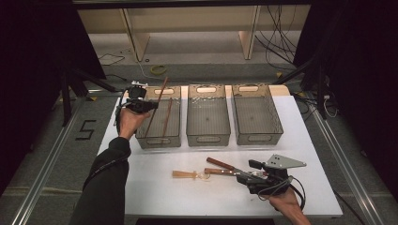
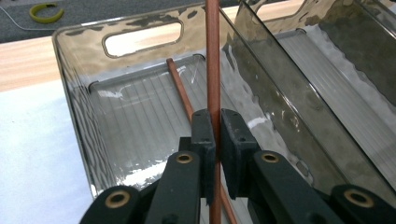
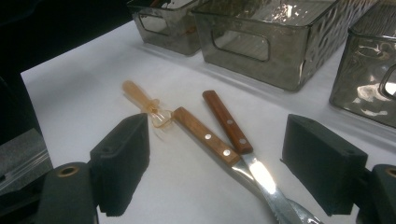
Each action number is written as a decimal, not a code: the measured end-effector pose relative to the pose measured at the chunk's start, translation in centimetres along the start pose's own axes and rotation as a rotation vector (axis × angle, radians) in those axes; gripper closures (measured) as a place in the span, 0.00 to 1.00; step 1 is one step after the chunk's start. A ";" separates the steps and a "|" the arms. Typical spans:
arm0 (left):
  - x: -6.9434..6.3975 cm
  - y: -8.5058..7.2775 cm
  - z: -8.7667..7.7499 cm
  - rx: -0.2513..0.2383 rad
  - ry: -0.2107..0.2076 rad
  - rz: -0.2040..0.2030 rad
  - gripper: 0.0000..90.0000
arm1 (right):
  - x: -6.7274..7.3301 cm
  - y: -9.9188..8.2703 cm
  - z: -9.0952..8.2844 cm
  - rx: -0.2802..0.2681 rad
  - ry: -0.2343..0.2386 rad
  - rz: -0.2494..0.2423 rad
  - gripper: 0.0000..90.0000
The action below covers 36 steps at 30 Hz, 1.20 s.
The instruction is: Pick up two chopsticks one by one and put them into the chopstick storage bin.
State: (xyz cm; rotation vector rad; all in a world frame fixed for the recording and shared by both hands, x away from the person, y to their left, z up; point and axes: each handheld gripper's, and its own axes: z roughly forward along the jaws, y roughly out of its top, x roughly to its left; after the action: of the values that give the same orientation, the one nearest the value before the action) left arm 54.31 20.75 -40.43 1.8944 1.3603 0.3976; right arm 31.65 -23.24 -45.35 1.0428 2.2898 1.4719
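My left tongs point(image 2: 215, 135) clamped on a chopstick point(image 2: 213, 56) over the left bin point(image 1: 158, 139), second chopstick point(image 2: 180, 86) lying inside, my right tongs point(image 3: 215, 172) gaped wide over two knives point(image 3: 219, 135) on the desk point(image 1: 155, 187), amber spoon point(image 3: 144, 103) beside.

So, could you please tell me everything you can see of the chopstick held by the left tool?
The chopstick is a slim, round, reddish-brown stick, seemingly wood or lacquer. The left tool is shut on it partway along, its pads pressing both sides. In the high view it slants over the left bin, upper end past the far rim, lower end inside. A second chopstick lies on that bin's floor.
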 end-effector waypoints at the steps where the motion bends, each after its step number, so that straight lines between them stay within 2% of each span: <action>1: 0.0 -0.1 0.1 0.003 -0.001 -0.003 0.93 | 0.0 0.0 0.0 0.000 -0.001 0.000 0.27; 9: 0.1 -0.5 0.8 0.021 0.006 -0.013 0.91 | 0.0 0.0 0.0 0.000 0.001 0.000 0.27; 13: 0.0 -0.5 0.3 0.023 -0.013 -0.024 0.77 | 0.0 0.0 -0.1 -0.001 -0.001 0.004 0.27; 17: -0.5 -0.5 -1.4 0.013 -0.068 -0.015 0.63 | 0.0 0.0 -0.1 -0.002 -0.003 0.004 0.27; 20: -1.2 -0.8 -2.8 0.006 -0.094 0.018 0.54 | 0.0 0.0 -0.1 -0.003 -0.004 0.002 0.27; 23: -1.8 -1.5 -4.2 -0.009 -0.131 0.019 0.47 | 0.0 0.0 -0.1 -0.001 -0.006 0.002 0.27; 27: -2.8 -2.7 -5.4 -0.022 -0.173 0.055 0.40 | 0.1 0.0 -0.1 0.000 -0.006 0.001 0.27; 31: -3.7 -3.7 -6.6 -0.045 -0.229 0.083 0.35 | 0.1 0.0 0.0 0.001 -0.006 0.000 0.27; 36: -4.9 -5.1 -7.4 -0.043 -0.257 0.131 0.32 | 0.1 0.1 -0.1 -0.001 -0.007 0.002 0.27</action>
State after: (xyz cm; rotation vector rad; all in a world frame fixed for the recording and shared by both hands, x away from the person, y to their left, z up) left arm 44.32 19.99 -38.40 1.9306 1.0550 0.2349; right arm 31.54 -23.23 -45.23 1.0489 2.2837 1.4680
